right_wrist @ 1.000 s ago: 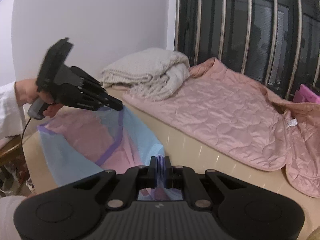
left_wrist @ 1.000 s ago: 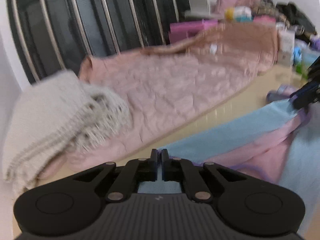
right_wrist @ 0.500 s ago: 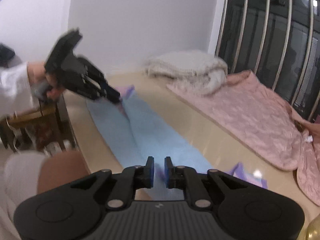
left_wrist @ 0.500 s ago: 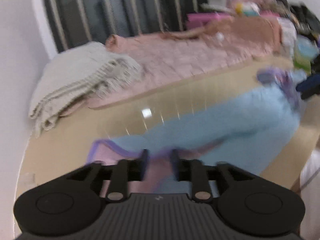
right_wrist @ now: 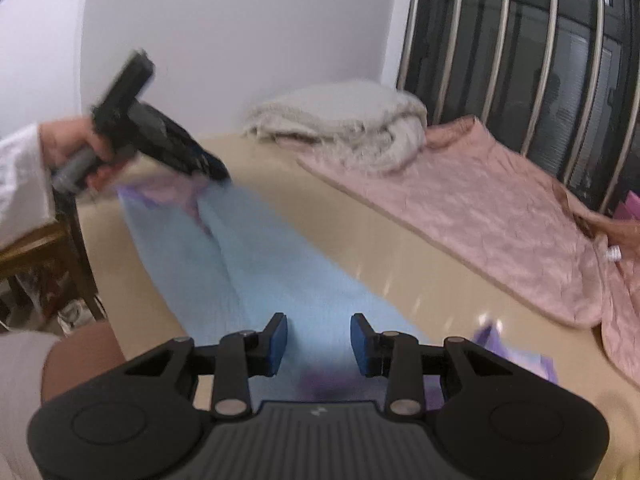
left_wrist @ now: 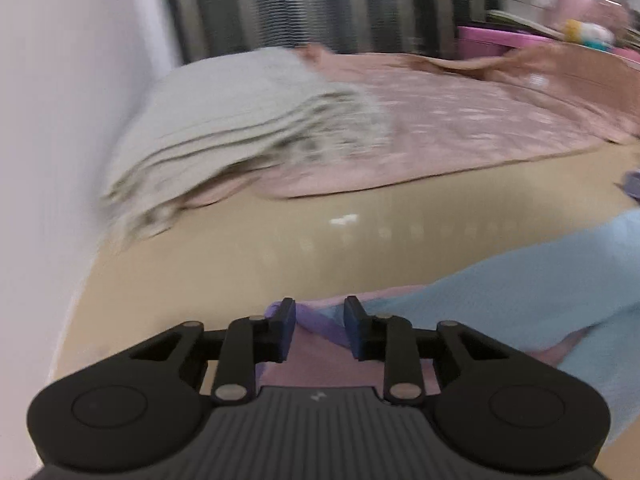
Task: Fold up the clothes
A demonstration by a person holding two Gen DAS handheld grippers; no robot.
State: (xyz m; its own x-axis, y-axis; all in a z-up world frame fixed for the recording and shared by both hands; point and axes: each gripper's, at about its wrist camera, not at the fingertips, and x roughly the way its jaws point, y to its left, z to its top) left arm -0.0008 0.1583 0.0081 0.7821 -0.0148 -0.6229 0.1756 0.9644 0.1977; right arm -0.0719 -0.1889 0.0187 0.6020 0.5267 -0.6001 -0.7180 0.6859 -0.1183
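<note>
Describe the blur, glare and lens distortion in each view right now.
Left wrist view: heavy motion smear on the grey blanket and pink quilt; a small glare patch on the beige table; the left gripper stays sharp. Right wrist view: the light blue garment and the left gripper are smeared; window bars bow from fisheye.

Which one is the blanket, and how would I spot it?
Find the barred window behind the table. Below it lies a pink quilt, and the blanket sits folded on the quilt's end near the white wall. It alone is cream, thick and fuzzy.
</note>
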